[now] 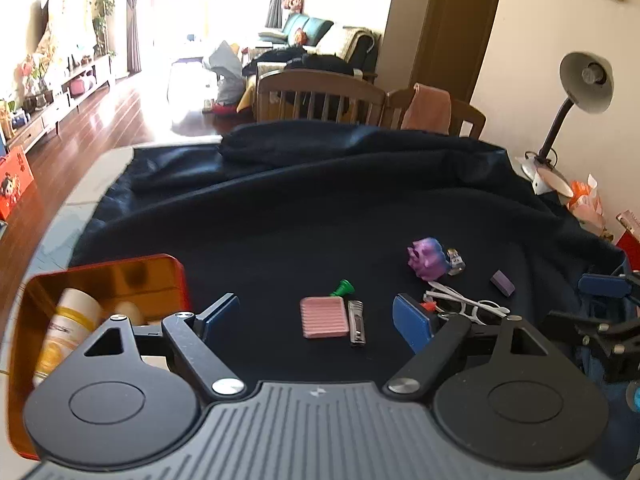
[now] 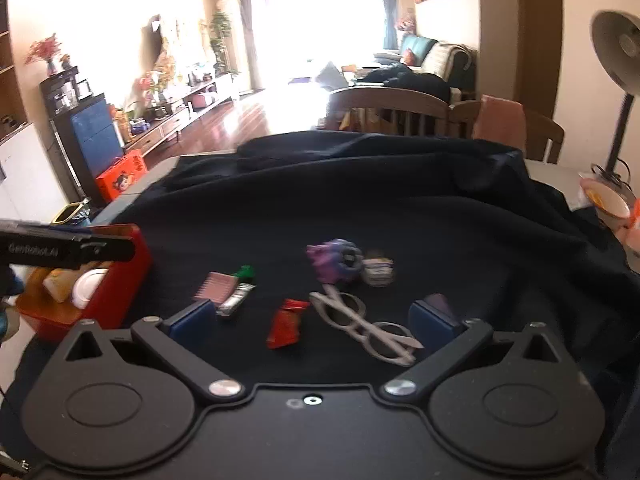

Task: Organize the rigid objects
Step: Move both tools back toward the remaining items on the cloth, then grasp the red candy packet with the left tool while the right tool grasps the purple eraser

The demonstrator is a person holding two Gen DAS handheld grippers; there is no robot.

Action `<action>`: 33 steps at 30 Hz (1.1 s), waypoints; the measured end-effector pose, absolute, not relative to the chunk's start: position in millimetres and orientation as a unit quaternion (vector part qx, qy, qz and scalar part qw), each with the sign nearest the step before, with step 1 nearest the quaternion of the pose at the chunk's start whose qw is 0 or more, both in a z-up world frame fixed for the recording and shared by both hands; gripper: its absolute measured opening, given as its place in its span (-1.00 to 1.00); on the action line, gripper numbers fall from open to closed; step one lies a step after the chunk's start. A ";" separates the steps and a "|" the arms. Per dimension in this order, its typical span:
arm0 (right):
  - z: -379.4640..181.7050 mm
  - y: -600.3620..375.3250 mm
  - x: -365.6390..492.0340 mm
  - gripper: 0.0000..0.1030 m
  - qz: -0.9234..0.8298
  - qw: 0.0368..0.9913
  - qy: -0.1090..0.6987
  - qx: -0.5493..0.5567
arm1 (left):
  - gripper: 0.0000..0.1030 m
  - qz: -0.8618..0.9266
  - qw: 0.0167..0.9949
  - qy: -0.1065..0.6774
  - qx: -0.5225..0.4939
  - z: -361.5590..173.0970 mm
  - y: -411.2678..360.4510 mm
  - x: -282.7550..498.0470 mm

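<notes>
My left gripper [image 1: 316, 318] is open and holds nothing. Below it on the dark cloth lie a pink ridged block [image 1: 323, 317], a metal nail clipper [image 1: 357, 322] and a green piece [image 1: 343, 288]. Further right are a purple toy [image 1: 427, 258], a small figure [image 1: 455, 260], a purple block [image 1: 503, 282] and white glasses [image 1: 468, 304]. A red tin box [image 1: 120, 276] at the left holds bottles. My right gripper [image 2: 312, 322] is open and empty above a red packet [image 2: 286, 324] and the glasses [image 2: 360, 324]. The red tin box [image 2: 116, 280] shows at its left.
A dark cloth [image 1: 320, 208] covers the table and is bunched up along the far side. Wooden chairs [image 1: 320, 96] stand behind it. A desk lamp [image 1: 576, 92] and a bowl [image 2: 608, 200] sit at the far right. The table's bare grey edge [image 1: 80, 200] runs along the left.
</notes>
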State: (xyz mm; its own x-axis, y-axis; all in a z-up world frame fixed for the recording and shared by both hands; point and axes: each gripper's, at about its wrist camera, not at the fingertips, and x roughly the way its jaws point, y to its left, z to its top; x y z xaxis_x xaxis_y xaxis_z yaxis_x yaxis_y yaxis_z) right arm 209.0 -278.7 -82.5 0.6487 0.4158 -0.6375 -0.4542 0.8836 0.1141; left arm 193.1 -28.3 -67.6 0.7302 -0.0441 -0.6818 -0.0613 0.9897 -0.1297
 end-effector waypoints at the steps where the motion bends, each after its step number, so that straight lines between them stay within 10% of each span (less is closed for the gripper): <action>1: -85.3 -282.9 212.5 0.99 0.236 0.908 0.345 -0.029 | 0.63 0.002 0.925 0.372 -0.076 -71.9 -31.9 195.1; 21: -139.8 -325.6 300.1 0.94 0.223 0.890 0.394 -0.063 | 0.63 -0.003 0.902 0.427 -0.065 -133.1 -125.8 255.8; 33: -165.9 -322.7 332.1 0.48 0.226 0.877 0.419 -0.070 | 0.63 0.005 0.890 0.452 -0.053 -161.0 -139.7 285.3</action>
